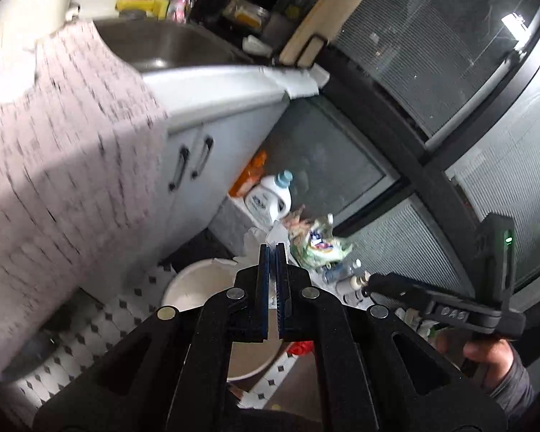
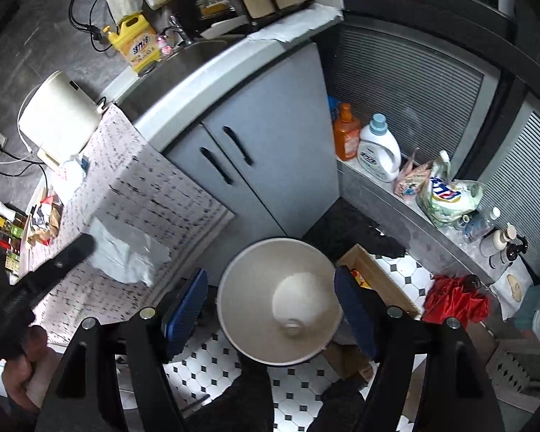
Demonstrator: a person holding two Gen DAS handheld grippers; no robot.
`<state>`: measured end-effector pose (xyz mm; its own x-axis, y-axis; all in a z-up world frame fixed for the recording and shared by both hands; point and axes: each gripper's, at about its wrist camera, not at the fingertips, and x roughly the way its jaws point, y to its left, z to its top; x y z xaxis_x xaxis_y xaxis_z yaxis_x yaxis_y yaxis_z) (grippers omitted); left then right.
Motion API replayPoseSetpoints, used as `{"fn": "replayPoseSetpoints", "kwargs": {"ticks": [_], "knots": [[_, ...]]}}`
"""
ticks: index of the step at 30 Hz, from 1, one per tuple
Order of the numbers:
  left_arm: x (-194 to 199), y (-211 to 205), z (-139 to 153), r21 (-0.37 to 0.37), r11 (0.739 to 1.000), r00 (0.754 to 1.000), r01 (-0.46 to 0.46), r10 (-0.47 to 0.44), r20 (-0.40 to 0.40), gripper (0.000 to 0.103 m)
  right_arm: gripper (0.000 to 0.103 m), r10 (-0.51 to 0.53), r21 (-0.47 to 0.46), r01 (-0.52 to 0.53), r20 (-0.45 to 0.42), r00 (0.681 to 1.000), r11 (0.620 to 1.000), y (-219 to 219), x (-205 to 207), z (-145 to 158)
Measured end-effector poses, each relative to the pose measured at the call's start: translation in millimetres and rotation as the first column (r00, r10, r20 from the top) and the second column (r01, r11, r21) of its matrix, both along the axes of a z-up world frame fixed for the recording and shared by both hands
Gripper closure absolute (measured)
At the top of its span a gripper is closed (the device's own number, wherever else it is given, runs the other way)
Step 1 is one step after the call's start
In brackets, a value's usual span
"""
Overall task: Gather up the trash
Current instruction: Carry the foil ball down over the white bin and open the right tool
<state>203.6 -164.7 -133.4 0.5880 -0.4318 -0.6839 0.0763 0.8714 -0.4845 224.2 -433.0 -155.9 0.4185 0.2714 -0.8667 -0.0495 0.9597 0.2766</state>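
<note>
My left gripper [image 1: 273, 252] is shut on a crumpled white tissue [image 1: 257, 243], held in the air above the floor by the counter. In the right wrist view the same tissue [image 2: 126, 252] hangs from the left gripper's black tip over the patterned cloth. A white round trash bin [image 2: 280, 298] stands on the tiled floor; it also shows under the left gripper [image 1: 194, 284]. My right gripper [image 2: 270, 306] is open and empty, its blue pads [image 2: 185, 306] on either side of the bin's mouth, above it.
A patterned cloth [image 2: 133, 198] hangs over the counter edge by the sink [image 1: 162, 46]. Grey cabinet doors [image 2: 255, 151] stand behind the bin. Detergent bottles [image 2: 378, 151], bags and small bottles line a ledge on the right. A red cloth [image 2: 453, 298] and a cardboard box [image 2: 374, 273] lie on the floor.
</note>
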Motion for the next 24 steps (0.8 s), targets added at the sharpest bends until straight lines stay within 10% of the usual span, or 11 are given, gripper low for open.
{"fn": "replayPoseSetpoints", "kwargs": {"ticks": [5,9,24], "knots": [[-2.8,-24.4,-36.4,-0.023,1.0,0.997,-0.016,0.014,-0.073,0.095,0.028,-0.004,-0.043,0.004,0.002,1.0,0.999,-33.1,-11.7,-8.1],[-7.3,-29.2,-45.5,-0.054,0.996,0.995,-0.071,0.067,-0.07,0.033,0.026,-0.008,-0.055,0.009,0.011,1.0,0.998,-50.8,-14.1,-8.5],[-25.7,32.0,3.6,0.032,0.98,0.98,-0.198,0.198,0.021,0.011,0.008,0.04,-0.014,-0.039,0.082,0.996,0.999,-7.7,-3.8,8.7]]}}
